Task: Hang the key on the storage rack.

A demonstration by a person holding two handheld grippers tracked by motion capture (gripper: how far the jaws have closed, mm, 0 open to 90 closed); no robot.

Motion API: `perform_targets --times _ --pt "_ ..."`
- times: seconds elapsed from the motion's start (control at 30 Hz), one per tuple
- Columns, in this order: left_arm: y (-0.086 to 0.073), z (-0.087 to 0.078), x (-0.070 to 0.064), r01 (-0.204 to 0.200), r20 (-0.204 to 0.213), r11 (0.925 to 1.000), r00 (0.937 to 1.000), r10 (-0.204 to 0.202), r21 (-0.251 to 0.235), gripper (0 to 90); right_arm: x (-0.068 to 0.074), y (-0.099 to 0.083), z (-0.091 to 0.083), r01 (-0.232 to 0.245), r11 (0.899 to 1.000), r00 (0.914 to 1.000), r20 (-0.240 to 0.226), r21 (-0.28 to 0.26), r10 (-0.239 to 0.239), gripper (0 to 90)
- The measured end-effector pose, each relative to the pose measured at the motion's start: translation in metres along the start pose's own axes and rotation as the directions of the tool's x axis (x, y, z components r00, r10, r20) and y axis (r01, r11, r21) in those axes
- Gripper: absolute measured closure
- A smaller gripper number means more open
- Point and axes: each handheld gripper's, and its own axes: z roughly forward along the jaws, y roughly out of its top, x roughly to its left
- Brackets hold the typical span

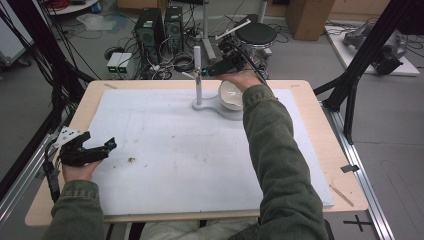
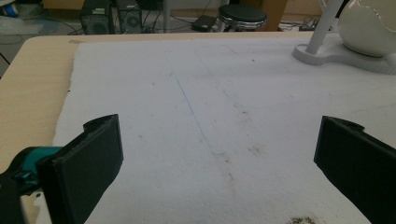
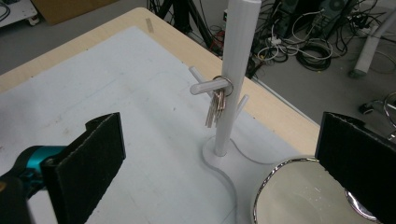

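A white peg stand rises from a flat white base at the back of the mat. A small bunch of keys hangs by its ring on one side peg. Beside the pole, on the same base, sits a white bowl with a shiny rim. My right gripper hovers at peg height just right of the pole, open and holding nothing; its view has the jaws spread wide around the stand. My left gripper rests at the mat's left edge, open over bare mat.
A white foam mat covers most of the wooden table. A sleeved right arm lies across the mat's right side. Computers, cables and a black stool stand on the floor behind.
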Motion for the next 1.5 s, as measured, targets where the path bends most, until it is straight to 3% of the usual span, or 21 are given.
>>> perform_targets --times 0.33,0.7,1.0,1.5 --pt "0.0 0.0 0.0 0.0 0.003 1.0 1.0 0.0 -0.001 1.7 0.009 -0.006 -0.021 0.017 1.0 0.9996 0.023 -0.018 -0.016 0.6" --pt "0.0 0.0 0.0 -0.001 0.001 1.0 1.0 0.001 0.002 1.8 -0.001 -0.037 -0.043 -0.013 0.999 0.9994 0.033 -0.048 0.015 0.6" --pt "0.0 0.0 -0.001 -0.001 0.002 1.0 1.0 0.001 0.001 1.7 -0.008 -0.067 -0.058 -0.063 0.994 0.9964 0.051 -0.09 0.067 0.6" --pt "0.0 0.0 -0.002 -0.004 0.004 1.0 1.0 0.004 0.004 1.7 -0.016 -0.104 -0.069 -0.077 0.99 0.9935 0.074 -0.122 0.087 0.6"
